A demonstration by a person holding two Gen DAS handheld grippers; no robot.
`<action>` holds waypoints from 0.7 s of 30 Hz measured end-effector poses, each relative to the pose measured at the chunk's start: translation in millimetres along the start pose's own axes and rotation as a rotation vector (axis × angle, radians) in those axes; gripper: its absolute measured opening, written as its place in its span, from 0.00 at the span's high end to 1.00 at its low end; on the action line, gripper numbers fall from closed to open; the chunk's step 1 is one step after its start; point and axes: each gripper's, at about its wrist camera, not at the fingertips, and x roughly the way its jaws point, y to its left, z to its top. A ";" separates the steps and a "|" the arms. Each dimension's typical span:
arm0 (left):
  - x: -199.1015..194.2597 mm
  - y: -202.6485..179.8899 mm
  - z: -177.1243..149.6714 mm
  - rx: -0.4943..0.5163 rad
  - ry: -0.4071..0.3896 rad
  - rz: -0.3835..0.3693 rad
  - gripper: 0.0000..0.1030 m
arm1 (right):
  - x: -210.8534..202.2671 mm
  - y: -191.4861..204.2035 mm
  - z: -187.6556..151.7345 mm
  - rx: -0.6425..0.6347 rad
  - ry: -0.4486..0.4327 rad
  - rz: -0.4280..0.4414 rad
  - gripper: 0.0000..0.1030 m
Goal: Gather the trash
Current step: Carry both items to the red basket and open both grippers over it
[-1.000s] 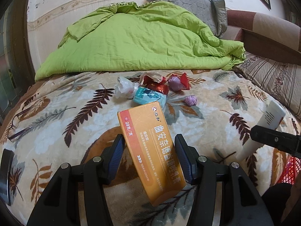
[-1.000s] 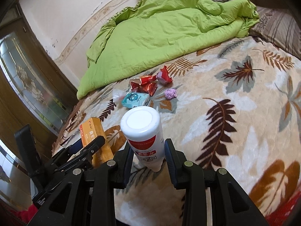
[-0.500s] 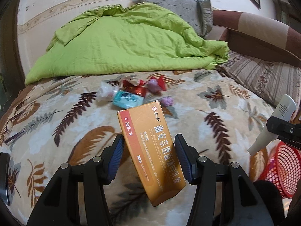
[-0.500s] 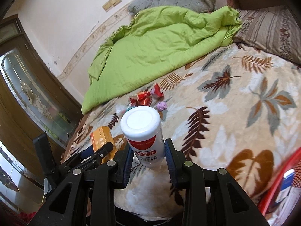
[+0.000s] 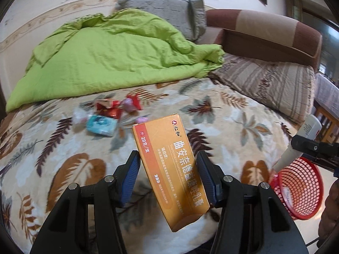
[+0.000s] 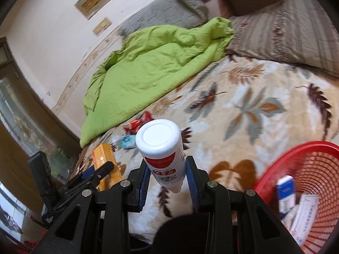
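Orange box (image 5: 169, 169) — pinched by left hand-held gripper (image 5: 168, 176) | white tube (image 6: 163, 154) — pinched by right hand-held gripper (image 6: 167, 180), beside red basket (image 6: 275, 169) rim

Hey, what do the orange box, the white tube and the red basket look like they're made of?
Orange box: printed cardboard, slight sheen; sharp folded edges, flat faces.
White tube: looks like glossy plastic; smooth moulded flat cap, printed red label.
Red basket: moulded plastic by its look; thin lattice wall, shiny uniform red rim.
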 end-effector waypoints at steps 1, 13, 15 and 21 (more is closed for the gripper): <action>0.8 -6.1 1.9 0.008 0.002 -0.016 0.47 | -3.6 -4.8 0.4 0.009 -0.005 -0.010 0.65; 8.6 -113.5 22.0 0.145 0.037 -0.263 0.47 | -74.5 -84.7 -3.3 0.133 -0.102 -0.237 0.65; 12.9 -139.8 22.2 0.166 0.073 -0.331 0.47 | -83.7 -96.8 -6.3 0.159 -0.108 -0.261 0.66; 28.2 -197.7 12.3 0.222 0.171 -0.488 0.47 | -101.6 -126.1 -11.4 0.229 -0.111 -0.314 0.63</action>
